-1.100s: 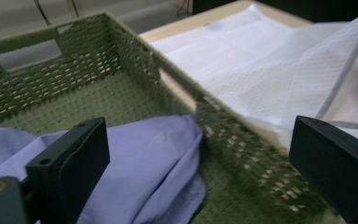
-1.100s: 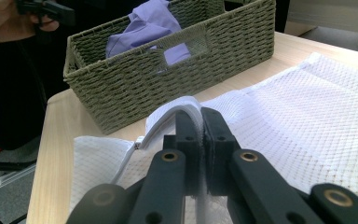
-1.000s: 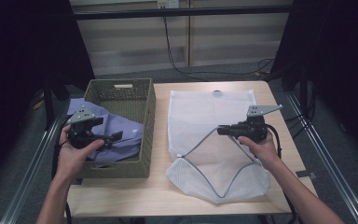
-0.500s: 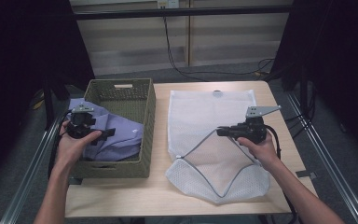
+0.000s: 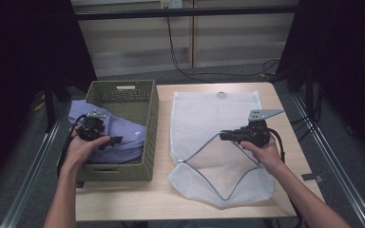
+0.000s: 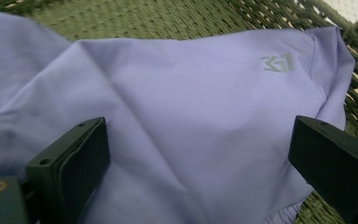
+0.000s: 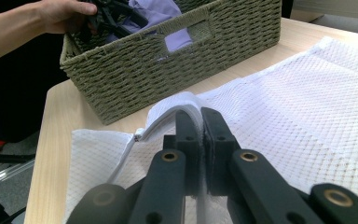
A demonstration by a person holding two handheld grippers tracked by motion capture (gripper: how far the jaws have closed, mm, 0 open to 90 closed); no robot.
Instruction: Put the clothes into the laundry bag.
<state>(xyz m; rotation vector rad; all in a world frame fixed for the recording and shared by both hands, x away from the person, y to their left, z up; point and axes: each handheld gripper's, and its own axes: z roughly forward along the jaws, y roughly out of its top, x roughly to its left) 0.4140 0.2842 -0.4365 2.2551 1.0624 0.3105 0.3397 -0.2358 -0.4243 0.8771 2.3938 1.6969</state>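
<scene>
Lavender shirt [image 5: 119, 137] lies crumpled in the woven green basket [image 5: 149, 142] at the left of the table [image 5: 138, 199], its far-left part spilling over the basket's left rim. In the left gripper view the fabric [image 6: 191, 116] spreads right under the jaws, a small grey logo [image 6: 277, 63] on it toward the far right, basket weave visible beyond and at the lower right corner. Left gripper [image 5: 105, 138] sits down inside the basket over the shirt, pointing right; jaws are wide apart, cloth spanning the gap between them, pads not pressing on it, so nothing is gripped. Whether the jaw tips touch the fabric I can't tell. Left hand [image 5: 83, 147] wraps the gripper body at the basket's left rim. Just right of the basket, flat on the table, lies the white mesh laundry bag [image 5: 214, 123], closed end far, open mouth near. Right gripper [image 5: 224, 136] points left over the bag's middle, jaws closed down narrow on the mouth's edge [image 7: 186, 105]: the right gripper view shows the white hem pinched between the two pads and lifted into an arch, with the grey zipper line [image 5: 204, 147] running off it toward the near left. Right hand [image 5: 264, 152] holds that gripper from the near right, cable trailing beside it. Basket and bag are near each other, not touching as far as I can see. Dark curtains stand at both sides of the table.
</scene>
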